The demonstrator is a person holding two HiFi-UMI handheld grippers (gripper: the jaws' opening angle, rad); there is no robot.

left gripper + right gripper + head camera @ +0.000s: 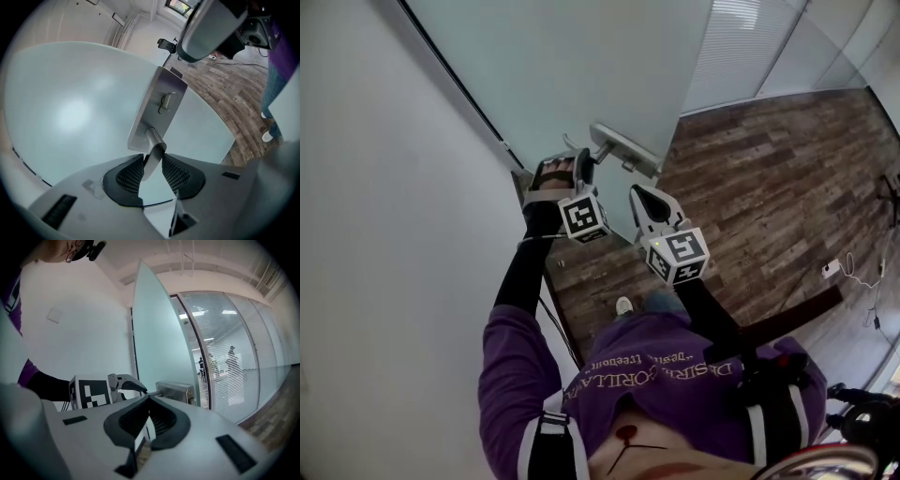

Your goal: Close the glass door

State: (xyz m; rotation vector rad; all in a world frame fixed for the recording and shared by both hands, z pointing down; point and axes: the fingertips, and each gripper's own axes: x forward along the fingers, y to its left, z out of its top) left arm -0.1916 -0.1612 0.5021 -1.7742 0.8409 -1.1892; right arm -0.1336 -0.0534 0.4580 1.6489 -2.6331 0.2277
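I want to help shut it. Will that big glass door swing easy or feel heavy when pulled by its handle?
Probably heavy: the glass door is a tall single pane. It should swing as one stiff piece, not bend. The metal handle looks smooth, so the jaws might slip along it.

**An office, walled in glass**

A frosted glass door [159,333] hangs beside a plain white wall [384,187]. Beyond it run full-height glazed partitions [243,376] lined with slatted blinds [741,47], under ceiling strip lights [229,312]. People [231,356] stand far off. Wood-plank flooring [769,178] runs throughout.
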